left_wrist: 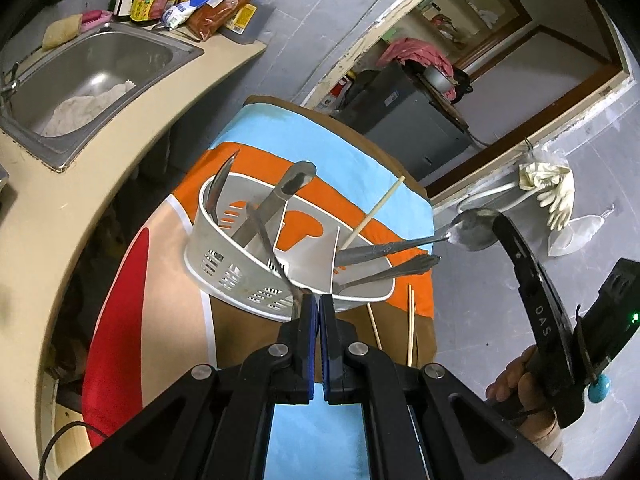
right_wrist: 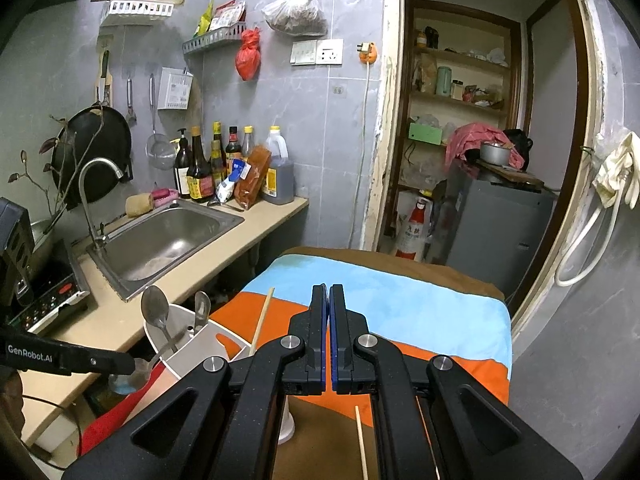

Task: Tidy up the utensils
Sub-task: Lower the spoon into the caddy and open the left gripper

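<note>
A: What's around, biggest first?

B: Beige worktop (right_wrist: pixel 256 236) w/ a steel sink (right_wrist: pixel 168 236) runs along my left; sauce bottles (right_wrist: pixel 200 176) crowd its far end. In front, a table under a smooth cloth (left_wrist: pixel 320 152) in blue, orange, red and brown blocks. Grey cabinet (right_wrist: pixel 496 236) stands past it in the doorway.

A: Task stuff?

B: White plastic caddy (left_wrist: pixel 240 276), slotted wall, divider inside, sits on the cloth. Metal spoons (left_wrist: pixel 472 232) and flat handles lean out over the rim at all angles. One pale chopstick (left_wrist: pixel 376 212) stands in the right compartment; more thin sticks (left_wrist: pixel 410 324) lie on the cloth just beside it.

A: Jaws?

B: Left gripper (left_wrist: pixel 319 300) is clenched, blue pads together; a thin bent metal handle (left_wrist: pixel 276 256) runs from the caddy to the left pad's edge. Can't tell if it's pinched. Right gripper (right_wrist: pixel 329 292) is clamped too, nothing in it, above the cloth right of the caddy.
</note>
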Motion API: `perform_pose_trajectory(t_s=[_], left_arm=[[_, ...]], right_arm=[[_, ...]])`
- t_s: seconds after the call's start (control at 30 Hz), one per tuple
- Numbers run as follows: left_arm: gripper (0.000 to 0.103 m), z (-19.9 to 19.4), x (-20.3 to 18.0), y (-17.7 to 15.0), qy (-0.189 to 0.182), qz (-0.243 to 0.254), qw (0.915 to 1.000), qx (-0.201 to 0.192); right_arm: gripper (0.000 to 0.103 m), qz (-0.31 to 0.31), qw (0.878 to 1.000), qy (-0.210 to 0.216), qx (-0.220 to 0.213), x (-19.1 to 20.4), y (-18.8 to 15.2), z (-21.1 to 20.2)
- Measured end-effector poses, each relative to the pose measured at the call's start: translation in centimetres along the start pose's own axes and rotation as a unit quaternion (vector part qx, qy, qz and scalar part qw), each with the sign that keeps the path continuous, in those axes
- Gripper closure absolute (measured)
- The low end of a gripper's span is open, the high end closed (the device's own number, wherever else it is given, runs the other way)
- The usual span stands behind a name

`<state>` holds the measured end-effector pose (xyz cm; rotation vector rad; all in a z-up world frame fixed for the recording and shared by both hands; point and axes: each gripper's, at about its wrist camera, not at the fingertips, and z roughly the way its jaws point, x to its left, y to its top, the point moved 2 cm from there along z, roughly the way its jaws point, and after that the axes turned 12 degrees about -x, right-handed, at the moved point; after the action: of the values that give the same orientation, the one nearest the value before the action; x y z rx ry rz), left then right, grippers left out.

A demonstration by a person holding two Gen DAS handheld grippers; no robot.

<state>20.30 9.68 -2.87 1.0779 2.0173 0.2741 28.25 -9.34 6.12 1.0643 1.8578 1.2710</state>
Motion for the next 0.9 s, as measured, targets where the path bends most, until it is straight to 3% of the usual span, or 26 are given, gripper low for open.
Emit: perform_pose_trajectory(t_s=[0.37, 0.73, 0.83, 0.9], left_arm=[[0.101, 0.8, 0.8, 2.1, 0.004, -0.022, 0.9994, -0.025], [0.099, 0.0, 0.4, 3.2, 0.012, 0.009, 0.9961, -0.087], [0.097, -0.5, -0.3, 3.1, 0.007, 0.027, 0.9939, -0.107], [0.087, -0.8, -0.9, 3.1, 0.004, 0.04, 0.9919, -0.12]], right_arm=[[0.101, 0.004, 1.0, 0.012, 0.004, 0.7, -0.1, 0.9], [0.1, 0.022, 0.999, 0.037, 0.005, 0.6, -0.7, 1.1], [0.1, 0.025, 0.999, 0.039, -0.003, 0.4, -0.5, 0.8], [0.099, 0.027, 0.999, 0.037, -0.005, 0.1, -0.4, 0.5]])
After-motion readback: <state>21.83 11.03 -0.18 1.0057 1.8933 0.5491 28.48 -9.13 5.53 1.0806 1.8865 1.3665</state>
